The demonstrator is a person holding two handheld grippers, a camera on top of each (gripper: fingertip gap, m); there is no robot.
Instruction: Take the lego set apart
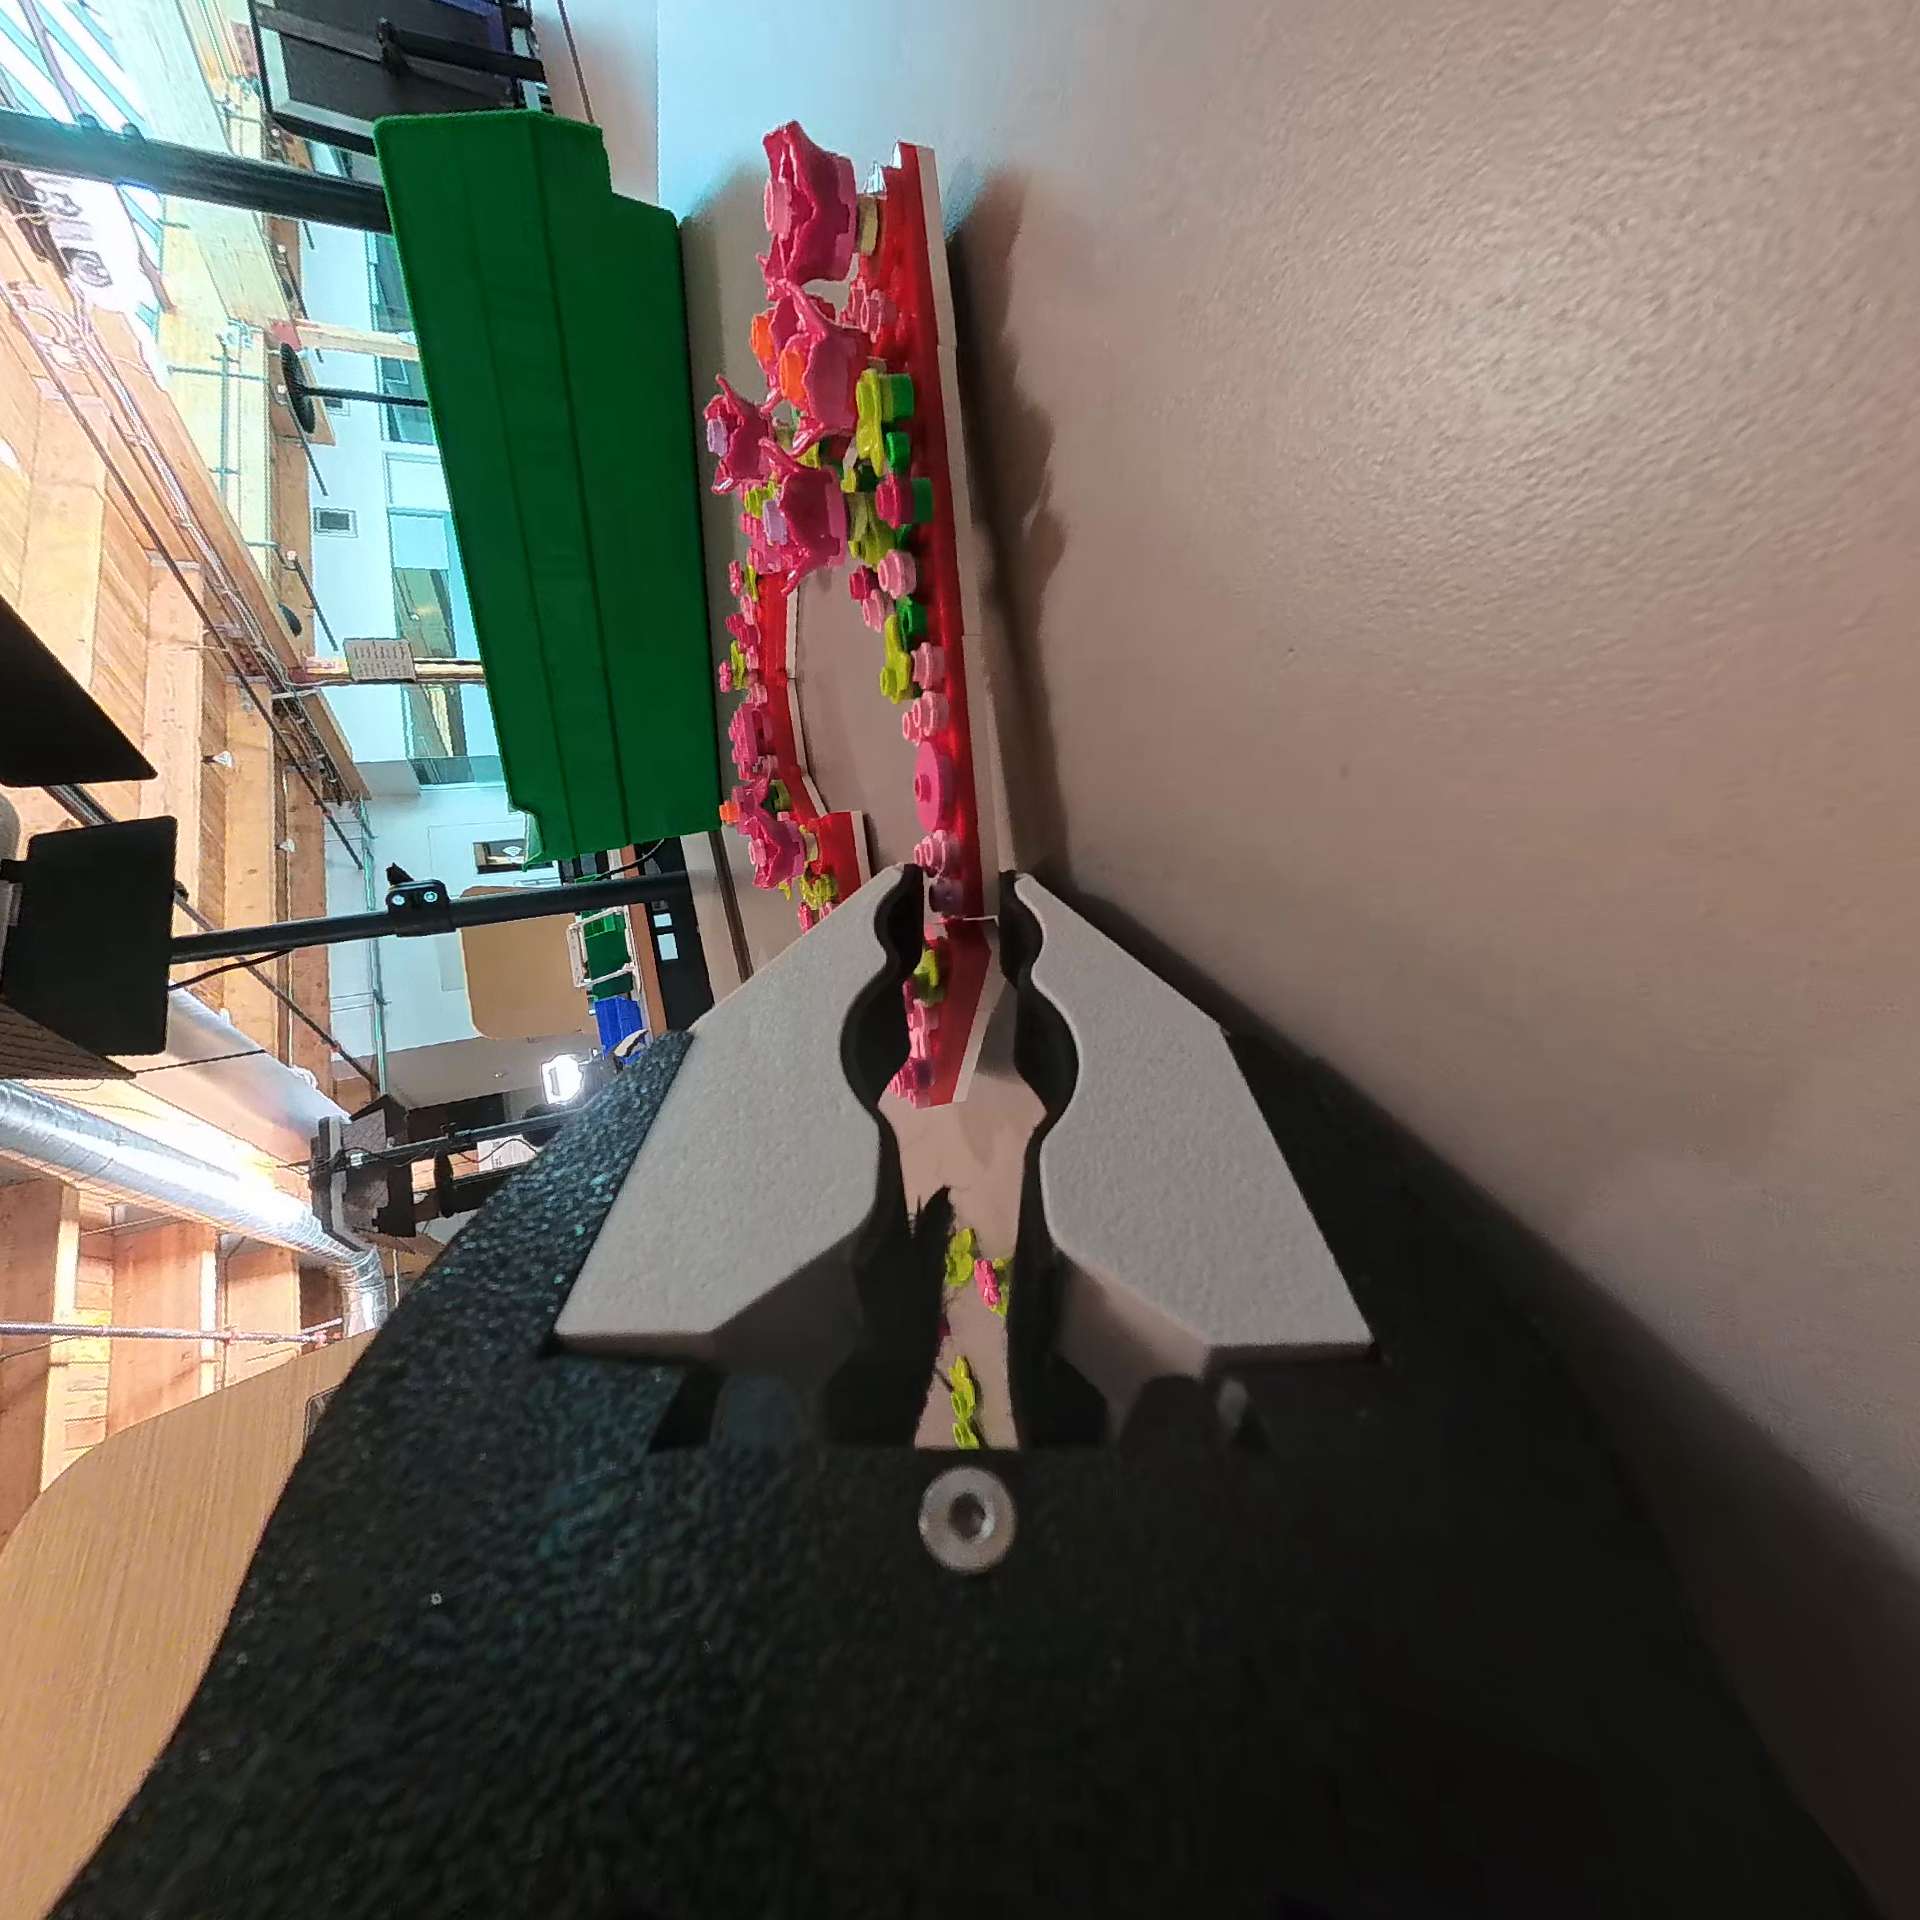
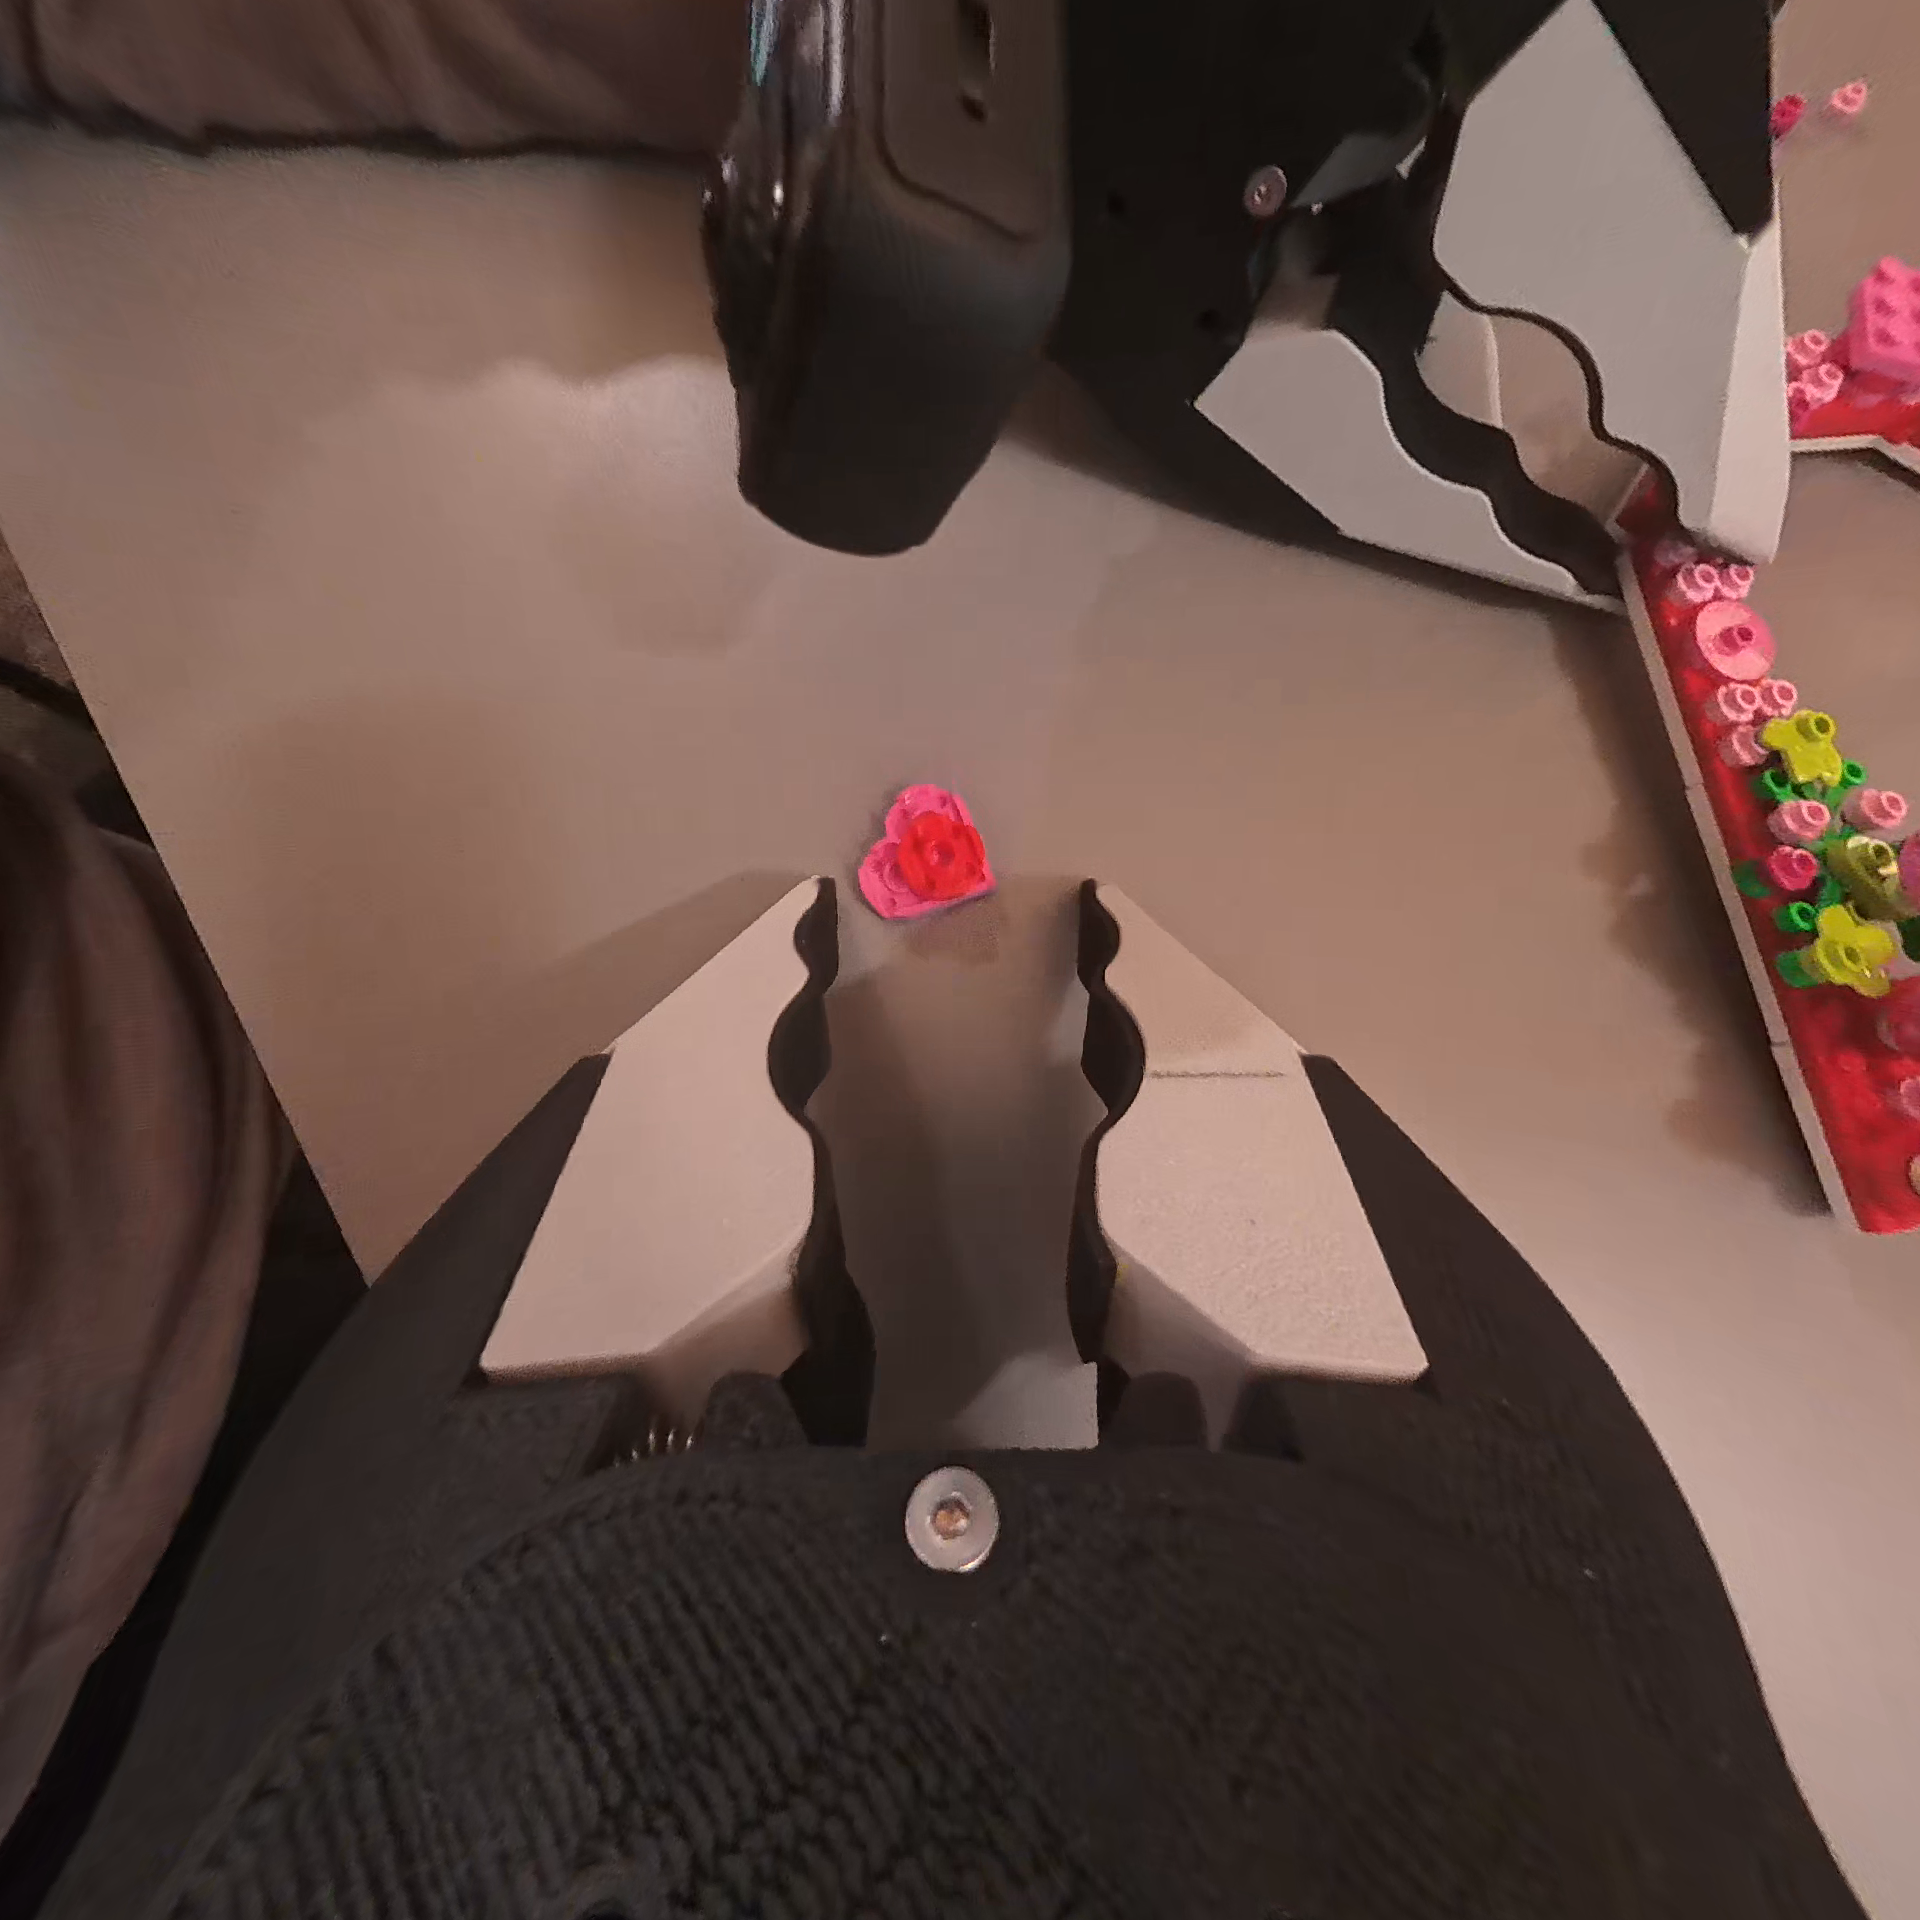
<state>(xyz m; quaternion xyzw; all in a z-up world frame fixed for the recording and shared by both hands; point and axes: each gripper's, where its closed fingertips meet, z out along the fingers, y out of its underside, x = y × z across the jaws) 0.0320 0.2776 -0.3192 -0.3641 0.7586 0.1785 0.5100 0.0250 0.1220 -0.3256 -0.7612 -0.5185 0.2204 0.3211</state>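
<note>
The left tongs (image 1: 961, 883), turned on their side, are closed on the near edge of the red lego set (image 1: 940, 582), which lies flat on the grey bench (image 1: 1455, 520) and is studded with pink flowers and lime pieces. The right tongs (image 2: 951, 894) are held spread and empty above the bench, a small pink-and-red heart piece (image 2: 925, 854) lying just beyond the tips. No legible writing is visible.

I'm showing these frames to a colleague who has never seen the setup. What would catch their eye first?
Probably the red lego frame crowded with pink and lime flowers, lying on the grey table with the left gripper closed on its near end. Next, the small pink heart piece lying alone just ahead of the open right gripper.
</note>
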